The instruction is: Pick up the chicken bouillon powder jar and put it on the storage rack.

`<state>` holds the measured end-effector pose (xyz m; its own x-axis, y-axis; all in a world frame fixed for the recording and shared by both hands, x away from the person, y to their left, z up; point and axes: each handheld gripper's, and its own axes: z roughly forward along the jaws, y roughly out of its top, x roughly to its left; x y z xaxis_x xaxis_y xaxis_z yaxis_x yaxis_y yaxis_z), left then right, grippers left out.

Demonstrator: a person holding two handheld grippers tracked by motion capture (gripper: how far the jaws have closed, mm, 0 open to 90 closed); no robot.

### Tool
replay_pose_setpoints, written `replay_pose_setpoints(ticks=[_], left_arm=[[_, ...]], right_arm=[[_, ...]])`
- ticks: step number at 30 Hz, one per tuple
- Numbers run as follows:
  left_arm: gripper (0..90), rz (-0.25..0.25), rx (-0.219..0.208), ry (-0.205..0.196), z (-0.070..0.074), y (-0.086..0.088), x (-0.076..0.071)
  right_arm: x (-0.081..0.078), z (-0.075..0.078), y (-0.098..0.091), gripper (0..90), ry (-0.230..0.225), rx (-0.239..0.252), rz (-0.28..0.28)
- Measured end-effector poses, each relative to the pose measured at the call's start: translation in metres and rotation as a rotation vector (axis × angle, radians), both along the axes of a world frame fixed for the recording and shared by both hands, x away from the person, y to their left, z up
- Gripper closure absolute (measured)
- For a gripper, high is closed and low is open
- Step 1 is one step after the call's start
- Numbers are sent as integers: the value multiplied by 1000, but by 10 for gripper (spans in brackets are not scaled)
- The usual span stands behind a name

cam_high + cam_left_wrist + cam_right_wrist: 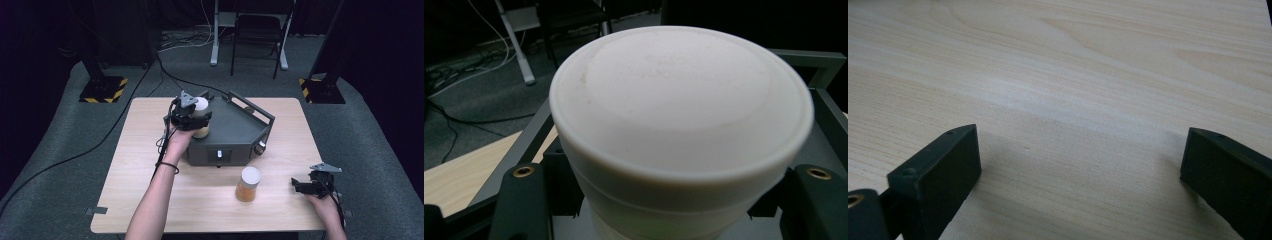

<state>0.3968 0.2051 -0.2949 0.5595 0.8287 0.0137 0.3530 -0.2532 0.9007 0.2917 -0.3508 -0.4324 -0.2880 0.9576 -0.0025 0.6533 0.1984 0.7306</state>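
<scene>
While your forearms reach in from the bottom of the high view, the pale rectangular wooden table point(150, 200) spreads across the middle of the frame, with grey carpet all around it. Just above the table's centre sits the dark grey metal tray-like box with angled corners and raised rails point(240, 131); its front face carries a small panel and a knob at the lower right corner.

Your left gripper point(196, 119) sits at the upper left edge of that box, its jaws clamped on a white-lidded round cup point(201, 116). In the left gripper view the cup's white lid point(681, 95) takes up the centre of the frame, with a black jaw pressed against each side of the cup's body at the bottom corners and the box's grey rails behind.

Below the box, right of centre in the high view, a second white-lidded cup with amber contents point(248, 184) stands upright on the bare wood, untouched.

Your right gripper point(299, 186) rests low at the lower right of the table, near that amber cup but apart from it. In the right gripper view its jaws stand wide apart over bare wood grain, holding nothing.
</scene>
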Motion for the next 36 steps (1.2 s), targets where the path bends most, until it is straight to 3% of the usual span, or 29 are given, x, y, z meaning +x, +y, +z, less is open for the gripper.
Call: replay_pose_setpoints(ticks=[3, 6, 12, 21, 30, 36], left_arm=[[269, -2, 19, 9, 3, 2, -1], [228, -10, -3, 2, 1, 9, -8], [183, -24, -12, -22, -3, 26, -30], [139, -31, -24, -20, -19, 64, -65], [92, -17, -59, -14, -52, 98, -103], [78, 13, -113, -5, -89, 122, -128]], right_arm=[[0, 0, 0, 17, 0, 0, 0], [0, 0, 0, 17, 0, 0, 0], [0, 0, 0, 17, 0, 0, 0], [0, 0, 0, 17, 0, 0, -2], [-1, 0, 1, 17, -1, 0, -3], [-1, 0, 1, 16, -1, 0, -3]])
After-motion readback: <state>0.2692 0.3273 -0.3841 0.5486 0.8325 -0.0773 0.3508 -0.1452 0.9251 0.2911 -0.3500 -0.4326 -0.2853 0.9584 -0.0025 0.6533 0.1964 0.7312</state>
